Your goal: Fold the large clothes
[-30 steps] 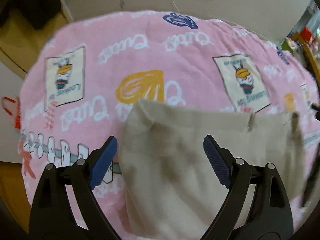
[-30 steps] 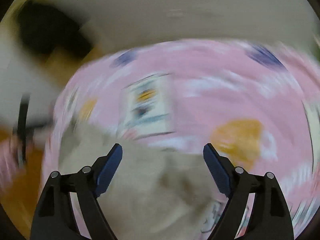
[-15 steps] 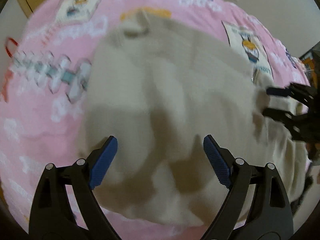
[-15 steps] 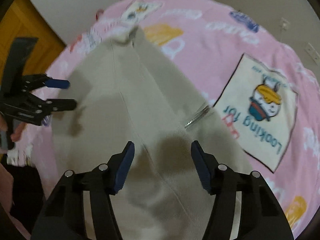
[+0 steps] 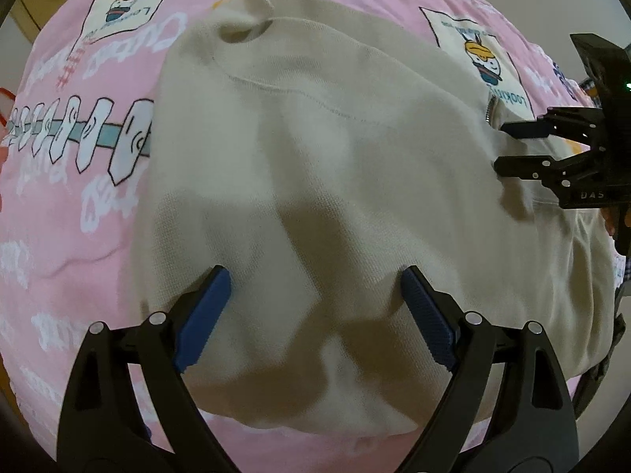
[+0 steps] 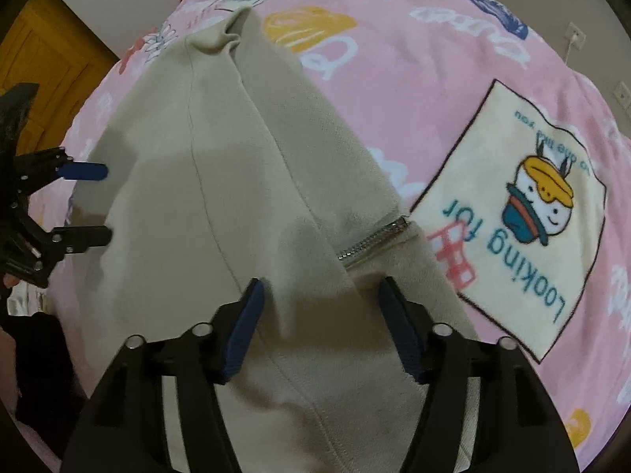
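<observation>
A large beige garment point(image 5: 315, 138) lies spread on the pink blanket point(image 5: 59, 216), with a short metal zipper point(image 6: 372, 242) at its right edge. My left gripper point(image 5: 315, 276) points down over the garment's near left part, jaws wide open, with fabric lying under and between the pads. My right gripper point(image 6: 321, 287) stands over the beige garment point(image 6: 197, 177) just below the zipper. Its jaws are closing with flat fabric between them, and the pads do not pinch it. Each wrist view shows the other gripper: the right gripper point(image 5: 503, 146) and the left gripper point(image 6: 102, 203).
The pink blanket point(image 6: 434, 59) carries cartoon patches and white lettering and covers the whole surface. An orange wooden door point(image 6: 35, 71) stands beyond its left edge. Wall sockets point(image 6: 574, 35) sit on the pale wall behind.
Both grippers have come down from above the blanket onto the beige garment. The right gripper's jaws have narrowed. The left jaws have stayed wide.
</observation>
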Demonstrator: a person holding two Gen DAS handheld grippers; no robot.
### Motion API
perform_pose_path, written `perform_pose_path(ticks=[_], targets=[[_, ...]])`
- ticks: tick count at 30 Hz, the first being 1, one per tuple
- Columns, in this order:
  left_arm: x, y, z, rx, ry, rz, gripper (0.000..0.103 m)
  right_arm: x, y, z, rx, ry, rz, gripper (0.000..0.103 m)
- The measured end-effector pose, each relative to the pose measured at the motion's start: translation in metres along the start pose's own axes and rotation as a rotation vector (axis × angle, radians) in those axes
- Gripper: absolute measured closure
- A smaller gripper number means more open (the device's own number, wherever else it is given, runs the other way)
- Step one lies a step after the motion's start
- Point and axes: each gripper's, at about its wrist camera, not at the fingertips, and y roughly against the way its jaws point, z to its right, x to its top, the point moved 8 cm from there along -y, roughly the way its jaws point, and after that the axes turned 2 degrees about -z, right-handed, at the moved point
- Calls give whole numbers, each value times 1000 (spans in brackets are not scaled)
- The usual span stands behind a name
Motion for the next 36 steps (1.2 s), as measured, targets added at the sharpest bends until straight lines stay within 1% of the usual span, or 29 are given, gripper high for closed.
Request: perform_pose_path(ticks=[1, 4, 5, 6, 7, 10, 12, 13, 16, 17, 18, 19, 20, 21, 22, 23, 24, 25, 26, 27, 28, 30, 31, 32, 33, 34, 36], targets=[[-1, -1, 0, -2, -3, -1, 16, -2, 2, -2, -25, 30, -8, 66], [-2, -3, -2, -8, -3, -3, 15, -7, 9, -7, -52, 78, -33, 76], [-3, -3, -2, -9, -1, 0, 15, -10, 10, -10, -59, 95, -37, 78], [-2, -4, -2, -8, 1, 1, 15, -11, 11, -12, -78, 114, -41, 86], [-3, -4, -2, -6, 1, 5, 15, -15, 9, -14, -73, 120, -61, 97], [-3, -6, 0, -2, 1, 6, 14, -19, 2, -21, -103, 148, -82, 97], [-1, -5, 1, -4, 5, 6, 14, -17, 4, -21, -162, 146, -56, 98], [-1, -3, 1, -8, 7, 9, 14, -15, 8, -20, -176, 135, -36, 98], [2, 4, 2, -33, 15, 40, 14, -5, 34, -10, -189, 19, 76, 98], [5, 10, 2, -46, 24, 64, 14, -2, 44, -5, -177, -40, 114, 98], [8, 16, 1, -57, 37, 91, 14, 2, 54, 2, -184, -98, 150, 98], [13, 27, 2, -80, 61, 136, 14, 5, 61, 6, -185, -136, 168, 98], [16, 32, 2, -93, 73, 156, 14, 10, 63, 6, -203, -150, 180, 98], [20, 40, 4, -113, 91, 179, 14, 14, 64, 9, -226, -164, 172, 98], [23, 43, 6, -120, 95, 185, 14, 19, 63, 14, -265, -184, 158, 98], [26, 45, 9, -113, 91, 191, 14, 25, 58, 16, -270, -204, 147, 98], [28, 45, 11, -101, 83, 194, 14, 28, 54, 21, -293, -210, 130, 99], [32, 44, 12, -65, 65, 200, 14, 33, 50, 29, -345, -216, 107, 99], [35, 44, 10, -19, 50, 211, 14, 37, 48, 37, -355, -238, 104, 99], [38, 44, 10, -1, 45, 223, 14, 41, 47, 50, -368, -282, 105, 99], [42, 43, 7, 35, 41, 245, 14, 44, 42, 62, -372, -323, 96, 99], [48, 34, -1, 104, 36, 244, 14, 45, 22, 78, -374, -364, 48, 98], [52, 23, -9, 160, 29, 223, 14, 43, 2, 81, -361, -354, -21, 98], [56, 9, -16, 204, 26, 189, 14, 42, -8, 83, -380, -338, -43, 98], [58, -1, -22, 216, 29, 168, 14, 41, -14, 83, -391, -336, -56, 98], [61, -11, -28, 229, 35, 135, 14, 39, -18, 82, -381, -363, -58, 97], [65, -22, -35, 228, 48, 101, 13, 34, -12, 80, -361, -399, -34, 94]])
